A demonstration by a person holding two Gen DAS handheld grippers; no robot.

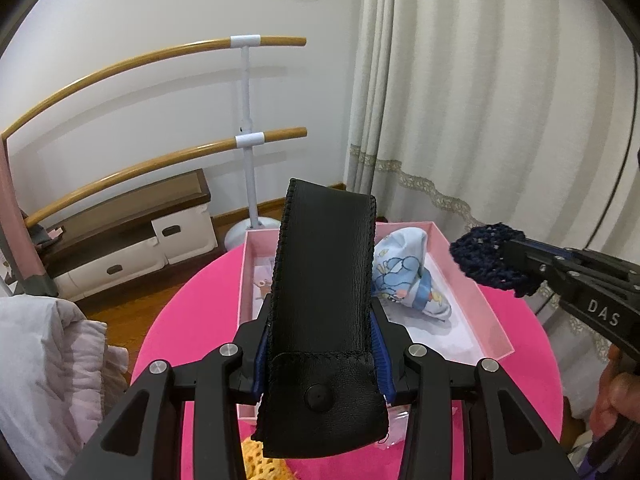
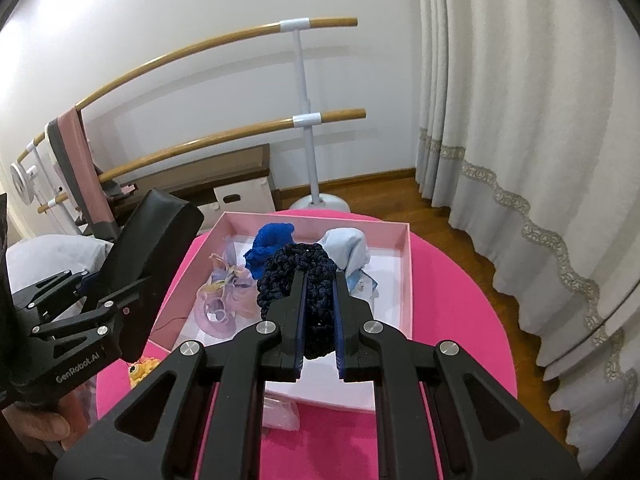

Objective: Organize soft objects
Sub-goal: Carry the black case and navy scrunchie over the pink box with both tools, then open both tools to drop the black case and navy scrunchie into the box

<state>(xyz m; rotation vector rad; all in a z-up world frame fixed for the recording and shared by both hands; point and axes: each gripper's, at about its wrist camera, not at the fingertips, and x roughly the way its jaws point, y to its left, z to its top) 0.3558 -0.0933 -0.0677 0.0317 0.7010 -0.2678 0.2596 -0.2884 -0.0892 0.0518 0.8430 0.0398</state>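
Observation:
My left gripper (image 1: 320, 308) is shut on a black leather pouch (image 1: 324, 280) with a snap flap, held upright above the near end of the pink box (image 1: 484, 304). It also shows in the right wrist view (image 2: 156, 248). My right gripper (image 2: 318, 280) is shut on a dark navy crocheted piece (image 2: 294, 276), held over the box (image 2: 404, 276); it also shows in the left wrist view (image 1: 490, 258). In the box lie a blue crocheted item (image 2: 272, 242), a light blue printed cloth (image 1: 404, 276) and a lilac cloth item (image 2: 224, 300).
The box sits on a round pink table (image 2: 456, 320). A yellow crocheted item (image 2: 144, 372) and a clear plastic bag (image 2: 282, 412) lie on the table near the box. A ballet barre stand (image 2: 308, 120), curtains (image 2: 520, 120) and a low cabinet (image 1: 132, 240) stand behind.

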